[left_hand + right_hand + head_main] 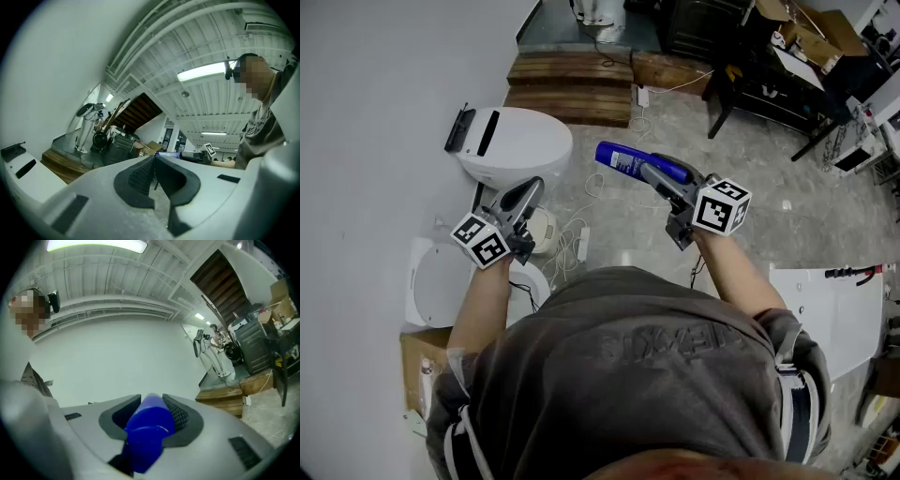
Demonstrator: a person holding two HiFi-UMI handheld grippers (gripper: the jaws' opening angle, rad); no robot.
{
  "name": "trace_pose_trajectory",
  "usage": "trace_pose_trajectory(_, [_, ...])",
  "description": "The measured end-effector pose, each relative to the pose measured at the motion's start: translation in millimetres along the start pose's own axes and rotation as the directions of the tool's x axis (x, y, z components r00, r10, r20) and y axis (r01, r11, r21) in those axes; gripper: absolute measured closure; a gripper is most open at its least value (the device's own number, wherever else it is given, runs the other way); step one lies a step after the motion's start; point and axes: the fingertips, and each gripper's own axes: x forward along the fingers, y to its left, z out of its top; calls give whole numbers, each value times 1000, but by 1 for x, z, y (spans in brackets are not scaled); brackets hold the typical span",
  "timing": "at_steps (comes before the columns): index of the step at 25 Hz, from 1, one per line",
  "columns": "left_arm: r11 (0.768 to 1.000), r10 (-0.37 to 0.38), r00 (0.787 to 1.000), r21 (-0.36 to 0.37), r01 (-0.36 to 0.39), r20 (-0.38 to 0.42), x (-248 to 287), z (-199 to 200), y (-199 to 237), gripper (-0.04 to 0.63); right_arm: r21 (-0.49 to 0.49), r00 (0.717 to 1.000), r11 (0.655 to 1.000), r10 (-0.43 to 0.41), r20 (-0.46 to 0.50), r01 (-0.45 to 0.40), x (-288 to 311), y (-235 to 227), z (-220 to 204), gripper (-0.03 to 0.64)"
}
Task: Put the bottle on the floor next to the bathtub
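No legible words or numbers anywhere. On the blue bottle (628, 162), a pale label, print too small to read. Across the grey shirt (647, 375), raised lettering, possibly a brand, undecipherable. On left gripper (531, 187) and right gripper (652, 172) cubes, black-and-white square markers only.

Ahead of you, a white toilet (514, 141) stands against a plain grey wall (375, 112). Dark wooden steps (572, 89) lie just beyond it. White cables (581, 239) loop near its base. At your lower left, a cardboard box (417, 361) sits beside a white oval seat (436, 281).
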Motion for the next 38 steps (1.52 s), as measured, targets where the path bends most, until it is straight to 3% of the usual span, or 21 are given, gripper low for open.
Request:
trace_pose_trajectory(17, [1000,-11,1000,-16,11,-8,-9,15,-4,588,45,999,999,16,-35,-14,13,18,7,482])
trace_pose_trajectory(29, [998,-60,998,-30,60,-12,-93,-10,37,588,25,994,999,42,-99,-40,81,88,-60,482])
trace_pose_trajectory(38, [996,-64,997,-62,62,-37,-92,-45,27,588,51,985,997,70,-157,-63,69,95,-85,483])
